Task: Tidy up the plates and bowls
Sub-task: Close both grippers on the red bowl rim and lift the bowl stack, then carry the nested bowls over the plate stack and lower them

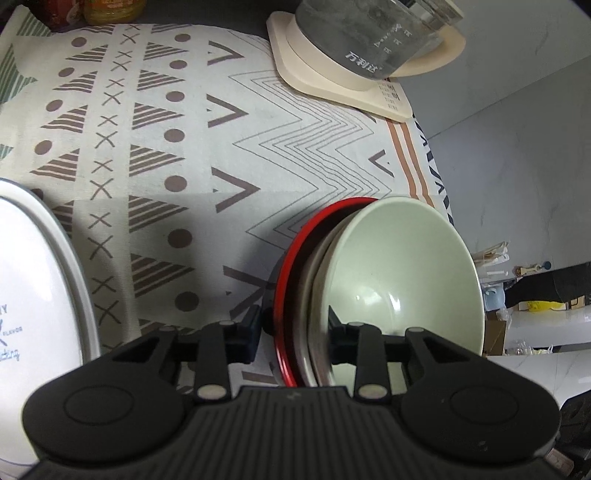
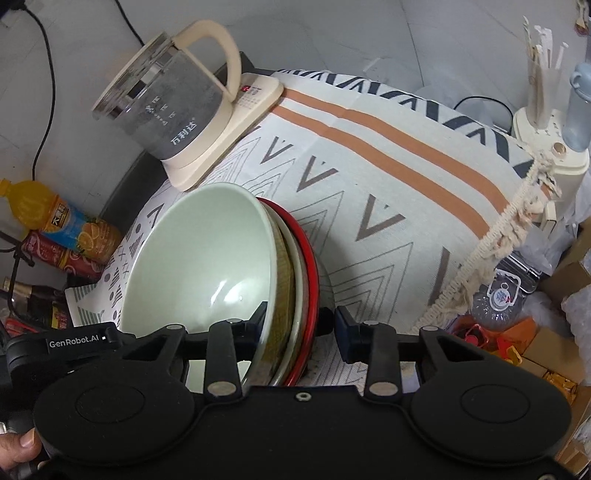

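A stack of dishes is held on edge above the patterned tablecloth: a pale green bowl, a beige dish behind it, and a red plate at the back. My left gripper is shut across the stack's rim. My right gripper is shut on the same stack, green bowl to the left, red plate to the right. A white oval plate with blue lettering lies at the left edge.
A glass kettle on a cream base stands at the table's far side, also in the right wrist view. Drink bottles sit at the left. A cream appliance and clutter stand beyond the fringed cloth edge.
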Available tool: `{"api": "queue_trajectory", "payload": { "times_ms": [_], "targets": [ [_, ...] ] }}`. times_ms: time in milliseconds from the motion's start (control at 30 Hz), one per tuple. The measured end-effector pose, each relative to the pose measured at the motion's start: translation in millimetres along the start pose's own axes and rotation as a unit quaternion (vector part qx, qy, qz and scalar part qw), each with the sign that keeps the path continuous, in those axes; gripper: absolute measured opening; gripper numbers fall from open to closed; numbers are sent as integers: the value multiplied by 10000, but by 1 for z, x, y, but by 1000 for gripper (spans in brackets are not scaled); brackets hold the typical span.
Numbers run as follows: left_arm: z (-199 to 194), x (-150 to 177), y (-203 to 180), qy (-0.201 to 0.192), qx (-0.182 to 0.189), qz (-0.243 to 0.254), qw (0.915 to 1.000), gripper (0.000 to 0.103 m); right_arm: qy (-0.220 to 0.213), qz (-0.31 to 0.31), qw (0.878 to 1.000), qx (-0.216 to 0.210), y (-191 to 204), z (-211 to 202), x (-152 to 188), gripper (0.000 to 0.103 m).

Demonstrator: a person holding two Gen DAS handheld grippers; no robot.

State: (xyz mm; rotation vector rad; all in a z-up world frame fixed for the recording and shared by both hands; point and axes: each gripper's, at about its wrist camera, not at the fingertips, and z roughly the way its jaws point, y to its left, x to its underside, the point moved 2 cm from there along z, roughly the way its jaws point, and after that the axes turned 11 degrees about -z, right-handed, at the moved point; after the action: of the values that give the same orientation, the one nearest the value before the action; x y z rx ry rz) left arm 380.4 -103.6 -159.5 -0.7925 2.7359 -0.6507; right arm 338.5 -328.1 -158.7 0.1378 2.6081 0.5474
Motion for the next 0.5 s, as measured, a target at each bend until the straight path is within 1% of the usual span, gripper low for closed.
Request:
{"api": "queue_trajectory", "payload": {
  "times_ms": [167,400,500],
  "targets": [
    [-5,-1,2,-104,-9,-84,9999,32,-28,-109,9999,-95,4,1,-4,35],
    [-28,-1,-2,-413,25,-95,9991,32,-150,-274,9991,-282,14,-6,-16,36],
    [-40,-3,-2,-578,17,-135,9982,32,-272,-432,9980,-371,23,-11,-23,36]
  ]
}}
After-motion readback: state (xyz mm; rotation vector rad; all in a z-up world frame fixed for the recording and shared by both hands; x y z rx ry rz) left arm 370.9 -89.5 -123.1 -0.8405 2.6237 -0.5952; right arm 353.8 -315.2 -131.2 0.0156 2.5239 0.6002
